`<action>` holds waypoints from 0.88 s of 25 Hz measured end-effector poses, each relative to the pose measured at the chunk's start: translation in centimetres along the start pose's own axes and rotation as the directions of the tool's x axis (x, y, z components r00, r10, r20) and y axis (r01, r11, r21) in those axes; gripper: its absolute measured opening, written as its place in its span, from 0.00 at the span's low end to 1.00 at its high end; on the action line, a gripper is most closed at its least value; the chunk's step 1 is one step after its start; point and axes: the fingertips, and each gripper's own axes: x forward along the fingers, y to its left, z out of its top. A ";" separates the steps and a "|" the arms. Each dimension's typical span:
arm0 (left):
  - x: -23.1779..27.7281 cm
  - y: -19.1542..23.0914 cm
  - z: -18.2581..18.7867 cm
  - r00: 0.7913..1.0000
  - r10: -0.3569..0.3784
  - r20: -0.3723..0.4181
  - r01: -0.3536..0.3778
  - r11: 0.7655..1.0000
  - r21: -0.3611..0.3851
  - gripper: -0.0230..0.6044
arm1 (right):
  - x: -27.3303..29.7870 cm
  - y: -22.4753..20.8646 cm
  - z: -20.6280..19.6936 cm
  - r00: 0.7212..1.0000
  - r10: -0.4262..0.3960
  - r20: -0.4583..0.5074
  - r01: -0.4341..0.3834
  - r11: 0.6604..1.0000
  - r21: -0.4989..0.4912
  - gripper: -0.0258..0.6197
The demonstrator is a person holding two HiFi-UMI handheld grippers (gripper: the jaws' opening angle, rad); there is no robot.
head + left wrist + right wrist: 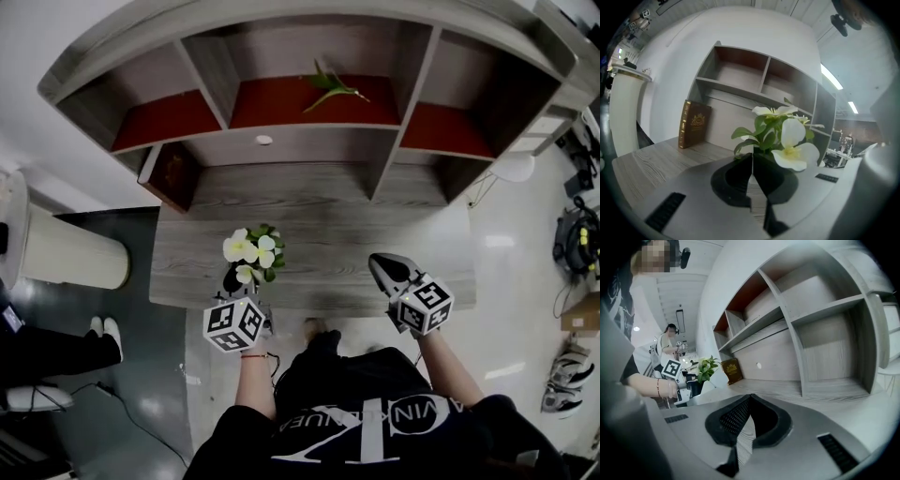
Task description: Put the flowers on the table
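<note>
1. Closest in: one person in a black printed shirt, at the near edge of the table, with two forearms stretched forward and one gripper in each hand.
2. Left gripper: over the left part of the table's near edge, jaws pinched together on the stems of the flowers.
3. Right gripper: over the right part of the table's near edge, jaws pressed tip to tip with nothing between them.
4. One bunch of flowers: upright just beyond the left gripper's jaws, over the table's front left part; cannot tell whether touching the tabletop.
5. On that bunch: at least three white blossoms with yellow centres, set among small green leaves.
6. One second sprig: green and thin-stemmed, lying on the red floor of the middle compartment of the shelf unit at the table's back.
7. Three red-floored compartments side by side across that shelf unit.
8. One brown book: gold emblem on the cover, standing upright at the table's far left corner.
9. One white cylinder: on the floor off the table's left end.
</note>
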 end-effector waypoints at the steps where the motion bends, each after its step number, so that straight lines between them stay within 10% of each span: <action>1: 0.5 -0.1 -0.1 1.000 -0.016 -0.008 0.016 1.000 0.002 0.05 | 0.0 -0.1 -0.1 1.000 -0.014 0.002 0.014 1.000 0.005 0.06; 22: 7.1 -1.8 -4.5 0.946 -0.254 -0.202 0.261 0.965 0.011 0.05 | 0.5 1.2 -1.3 0.972 -0.236 0.021 0.234 0.970 0.067 0.06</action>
